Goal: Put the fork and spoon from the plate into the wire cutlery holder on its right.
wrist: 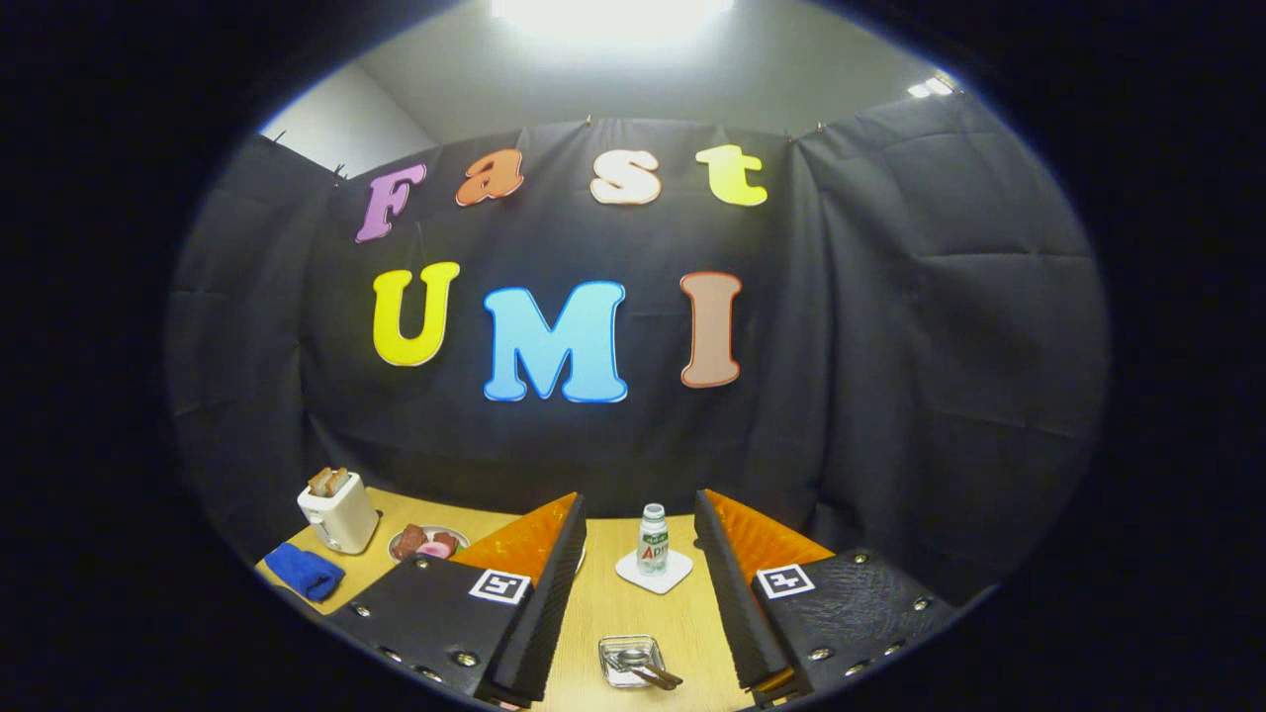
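- Holding our gripper [638, 593] above a wooden table [593, 623] at the bottom centre of the frame, we keep its two black fingers [534, 603] spread wide apart, with nothing gripped and bare tabletop showing between them.
- Each finger carries a square black-and-white marker on its upper face and an orange panel on the part farthest from us.
- Nearest to us, low in the frame between the fingers, we see a small clear glass dish [631, 661] with dark utensil-like pieces [648, 672] lying in it; we cannot tell from here whether these are the fork and spoon.
- Farther ahead, still between the fingers, a small plastic bottle [653, 539] with a white cap stands upright on a white square coaster [655, 572].
- At lower left of the frame, beyond the left finger, a blue cloth [305, 571] lies folded near the table's edge.
- Just right of the cloth, a plate [427, 543] holds reddish-brown and pink food pieces, partly hidden by the left finger's orange panel.
- Behind the cloth and left of the plate, a white toaster [339, 516] stands with two slices of toast [327, 482] poking out of its top.
- Beyond the table, black cloth closes off the booth across the middle of the frame, and a bright ceiling light [613, 15] glares at top centre.
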Motion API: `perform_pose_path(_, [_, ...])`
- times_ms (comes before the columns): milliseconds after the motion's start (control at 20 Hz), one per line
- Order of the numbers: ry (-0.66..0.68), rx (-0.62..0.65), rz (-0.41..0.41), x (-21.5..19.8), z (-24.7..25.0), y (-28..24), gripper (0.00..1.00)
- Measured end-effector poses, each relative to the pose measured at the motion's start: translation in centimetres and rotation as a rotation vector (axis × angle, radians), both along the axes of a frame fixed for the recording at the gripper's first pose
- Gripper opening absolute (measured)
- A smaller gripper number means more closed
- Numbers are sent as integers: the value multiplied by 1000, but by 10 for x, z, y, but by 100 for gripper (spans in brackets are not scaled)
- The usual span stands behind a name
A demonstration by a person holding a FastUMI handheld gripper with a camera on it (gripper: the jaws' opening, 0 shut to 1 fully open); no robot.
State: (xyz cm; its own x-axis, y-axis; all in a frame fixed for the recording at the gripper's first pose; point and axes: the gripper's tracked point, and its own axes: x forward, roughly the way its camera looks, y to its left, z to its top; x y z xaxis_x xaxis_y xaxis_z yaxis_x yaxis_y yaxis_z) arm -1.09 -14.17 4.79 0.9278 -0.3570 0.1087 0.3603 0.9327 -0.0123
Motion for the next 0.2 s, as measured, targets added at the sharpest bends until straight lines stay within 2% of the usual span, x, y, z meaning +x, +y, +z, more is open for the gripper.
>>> perform_pose_path(200, [-52, -48, -13, -20, 18, 7, 68])
